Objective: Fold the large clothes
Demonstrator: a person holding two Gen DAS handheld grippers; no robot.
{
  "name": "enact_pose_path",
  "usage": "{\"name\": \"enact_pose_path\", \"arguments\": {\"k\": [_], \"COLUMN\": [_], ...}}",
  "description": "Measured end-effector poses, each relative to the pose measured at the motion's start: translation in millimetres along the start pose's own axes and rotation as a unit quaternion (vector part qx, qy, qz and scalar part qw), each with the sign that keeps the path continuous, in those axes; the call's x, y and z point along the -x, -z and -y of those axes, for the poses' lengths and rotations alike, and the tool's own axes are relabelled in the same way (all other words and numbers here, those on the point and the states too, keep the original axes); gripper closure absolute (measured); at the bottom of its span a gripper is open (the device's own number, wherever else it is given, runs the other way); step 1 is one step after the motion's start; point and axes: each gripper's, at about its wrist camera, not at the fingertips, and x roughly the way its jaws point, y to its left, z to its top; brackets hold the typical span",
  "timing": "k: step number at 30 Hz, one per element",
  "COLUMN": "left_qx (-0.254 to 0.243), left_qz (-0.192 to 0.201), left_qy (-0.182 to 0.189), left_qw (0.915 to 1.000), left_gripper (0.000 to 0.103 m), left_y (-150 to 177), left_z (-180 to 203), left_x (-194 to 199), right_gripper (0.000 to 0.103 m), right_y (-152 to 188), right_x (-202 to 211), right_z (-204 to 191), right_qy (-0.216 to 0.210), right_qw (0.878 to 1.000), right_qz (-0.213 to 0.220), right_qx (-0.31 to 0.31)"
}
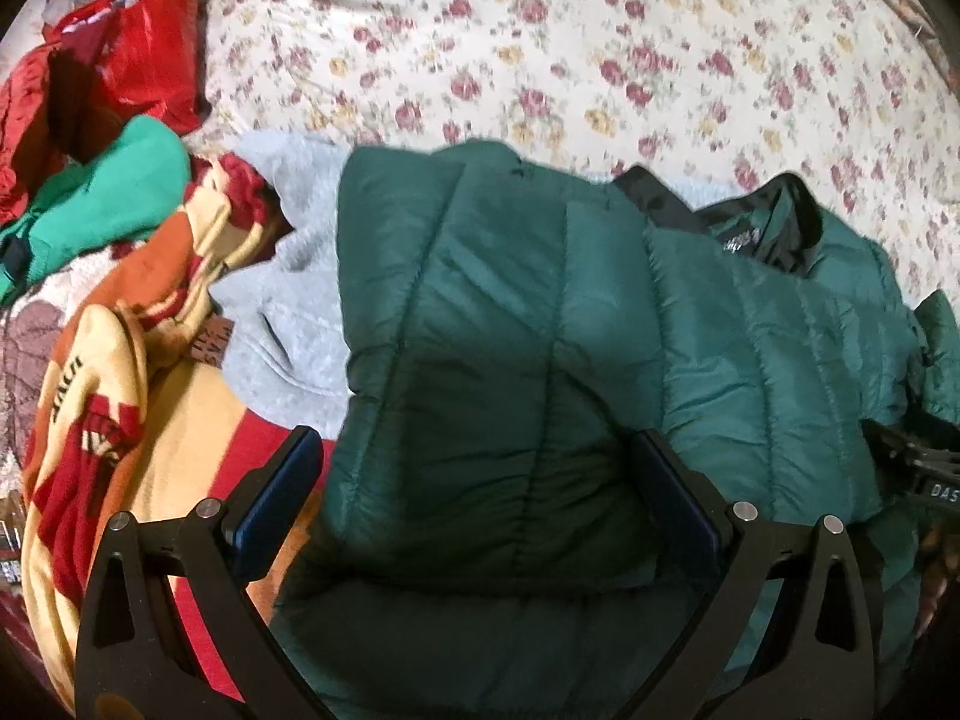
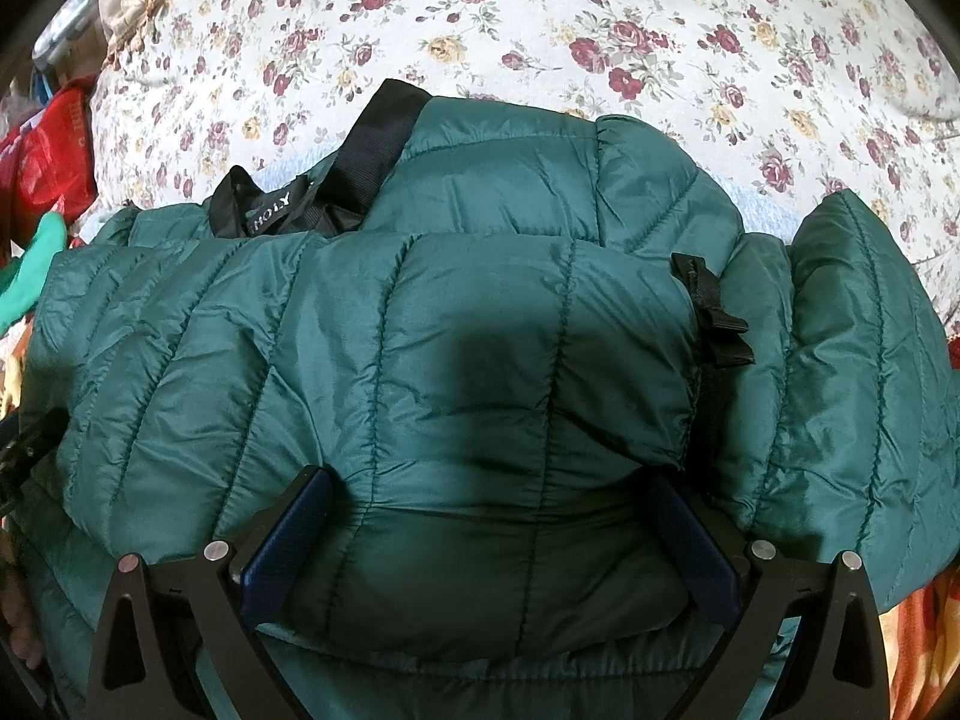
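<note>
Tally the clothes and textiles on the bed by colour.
Dark green: 1, the puffer jacket
Bright green: 1, a garment
Grey: 1, a fleece
Red, orange and yellow: 1, a blanket
Red: 1, a shiny bundle
Total: 5

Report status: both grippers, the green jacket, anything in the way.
Left gripper open, right gripper open, both straddling jacket fabric. Jacket partly folded on floral bedspread. Grey garment and orange blanket crowd its left.
</note>
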Motion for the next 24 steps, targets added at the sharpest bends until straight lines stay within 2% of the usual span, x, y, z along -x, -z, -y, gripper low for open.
{"name": "enact_pose_path", "arguments": {"k": [2, 7, 10, 16, 20, 24], "left_qx": [0.007, 0.015, 0.008, -0.044, -0.048, -0.047], "left_qz": [0.017, 0.059, 0.054, 0.037, 0.027, 0.009], "left_qy": [0.005, 0.016, 0.021, 0.007, 0.010, 0.004], "left_qw": [0.9998, 0.9980, 0.9983, 0.9983, 0.9985, 0.9988], "left_gripper": [0.001, 0.001, 0.001, 0.001, 0.001, 0.001], "left_y": [1, 6, 9, 38, 56, 59], "left_z": [-4, -17, -20, -14, -13, -11], "left_x": [12, 54, 71, 84, 79, 66], "right_gripper": [0.000, 0.000, 0.000, 0.000, 0.000, 0.000], "right_y": [-2, -8, -6, 15, 47, 85], "right_x": [4, 52, 94, 165, 200, 222], "right_z": [2, 14, 26, 71, 119, 163], "right_qy": [-0.003, -0.017, 0.000, 0.084, 0.140, 0.228], "right_qw": [1.000, 0.997, 0.993, 0.986, 0.978, 0.963], "right_qz": [0.005, 0.071, 0.111, 0.140, 0.144, 0.139], "right_qx": [-0.006, -0.039, -0.043, -0.036, -0.046, -0.045]}}
